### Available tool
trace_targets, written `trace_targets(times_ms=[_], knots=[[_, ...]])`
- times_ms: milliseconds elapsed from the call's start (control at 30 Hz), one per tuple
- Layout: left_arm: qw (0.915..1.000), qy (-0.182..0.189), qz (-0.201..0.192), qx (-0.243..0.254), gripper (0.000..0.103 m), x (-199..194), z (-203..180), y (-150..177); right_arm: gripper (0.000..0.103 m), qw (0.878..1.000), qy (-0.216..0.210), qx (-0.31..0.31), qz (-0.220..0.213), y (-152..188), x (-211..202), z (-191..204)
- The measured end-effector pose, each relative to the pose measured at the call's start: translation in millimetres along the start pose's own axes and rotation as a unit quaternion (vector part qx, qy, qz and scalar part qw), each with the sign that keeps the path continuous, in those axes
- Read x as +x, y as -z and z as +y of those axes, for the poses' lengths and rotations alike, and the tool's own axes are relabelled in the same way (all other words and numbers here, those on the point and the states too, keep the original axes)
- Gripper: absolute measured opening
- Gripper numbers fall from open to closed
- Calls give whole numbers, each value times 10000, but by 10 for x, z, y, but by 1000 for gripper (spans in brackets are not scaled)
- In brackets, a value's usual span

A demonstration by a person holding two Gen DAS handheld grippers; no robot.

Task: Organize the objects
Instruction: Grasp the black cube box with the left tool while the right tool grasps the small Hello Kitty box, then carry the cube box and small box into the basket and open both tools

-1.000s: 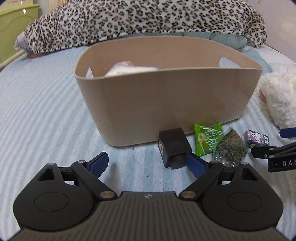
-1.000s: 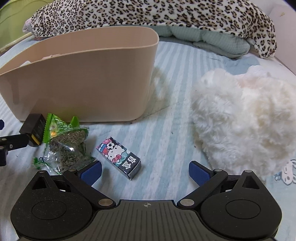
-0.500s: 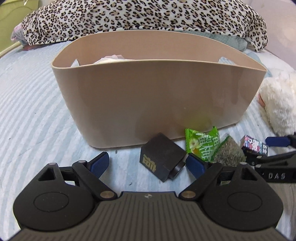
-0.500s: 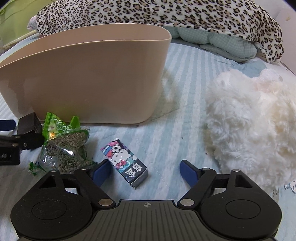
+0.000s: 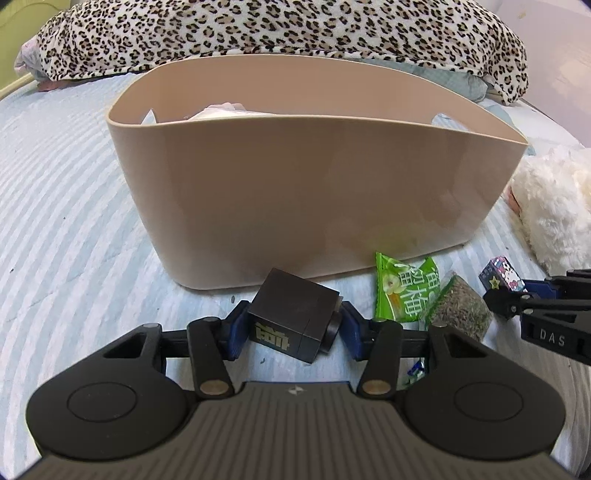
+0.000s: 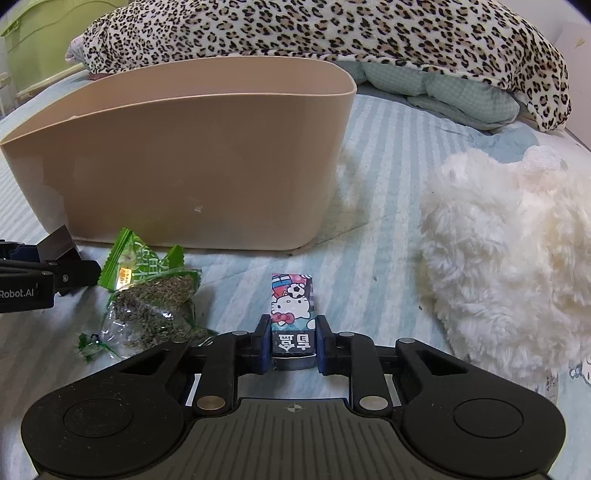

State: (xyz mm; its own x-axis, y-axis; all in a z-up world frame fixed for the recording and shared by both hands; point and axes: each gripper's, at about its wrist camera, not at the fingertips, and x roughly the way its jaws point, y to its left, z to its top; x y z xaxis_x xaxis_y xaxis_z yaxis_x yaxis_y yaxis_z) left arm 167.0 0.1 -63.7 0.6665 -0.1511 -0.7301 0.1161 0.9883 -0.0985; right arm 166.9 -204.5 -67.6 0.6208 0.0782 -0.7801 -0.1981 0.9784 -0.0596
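A beige plastic bin [image 5: 295, 192] stands on the striped bed; it also shows in the right wrist view [image 6: 184, 162]. My left gripper [image 5: 293, 326] is shut on a black box [image 5: 291, 317] with gold lettering, just in front of the bin. My right gripper [image 6: 291, 341] is shut on a small Hello Kitty box [image 6: 293, 310], which shows at the right in the left wrist view [image 5: 502, 277]. A green snack packet [image 5: 400, 291] and a clear bag of dried herbs [image 5: 461, 314] lie between the two grippers; both also show in the right wrist view, the packet [image 6: 136, 266] and the bag [image 6: 155, 310].
White items lie inside the bin [image 5: 221, 110]. A white plush toy [image 6: 517, 251] lies right of the bin. A leopard-print blanket [image 6: 332, 33] and a teal quilt [image 6: 461, 96] are piled behind. A green bed frame [image 6: 37, 48] stands at the far left.
Both grippers have closed: the left on the black box, the right on the Hello Kitty box. The Hello Kitty box has turned to point straight ahead between the right fingers.
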Motion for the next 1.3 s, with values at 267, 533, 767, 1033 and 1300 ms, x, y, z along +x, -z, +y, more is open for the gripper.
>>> trace_targets(times_ms=[267, 533, 767, 1033, 1300], knots=[[9998, 95, -142, 60, 53, -232, 63, -1, 21, 9997, 46, 108, -206, 35, -173, -6], [9984, 180, -533, 77, 53, -605, 100, -94, 21, 9969, 79, 501, -593, 90, -488, -44], [9957, 323, -870, 60, 53, -924, 116, -226, 21, 9929, 135, 542, -1054, -51, -811, -33], [9898, 286, -1385, 172, 53, -1207, 116, -488, 21, 9861, 80, 399, -1609, -431, -1122, 64], [9838, 71, -1765, 301, 53, -1244, 28, -835, 21, 9824, 224, -18, -1853, -830, -1102, 288]])
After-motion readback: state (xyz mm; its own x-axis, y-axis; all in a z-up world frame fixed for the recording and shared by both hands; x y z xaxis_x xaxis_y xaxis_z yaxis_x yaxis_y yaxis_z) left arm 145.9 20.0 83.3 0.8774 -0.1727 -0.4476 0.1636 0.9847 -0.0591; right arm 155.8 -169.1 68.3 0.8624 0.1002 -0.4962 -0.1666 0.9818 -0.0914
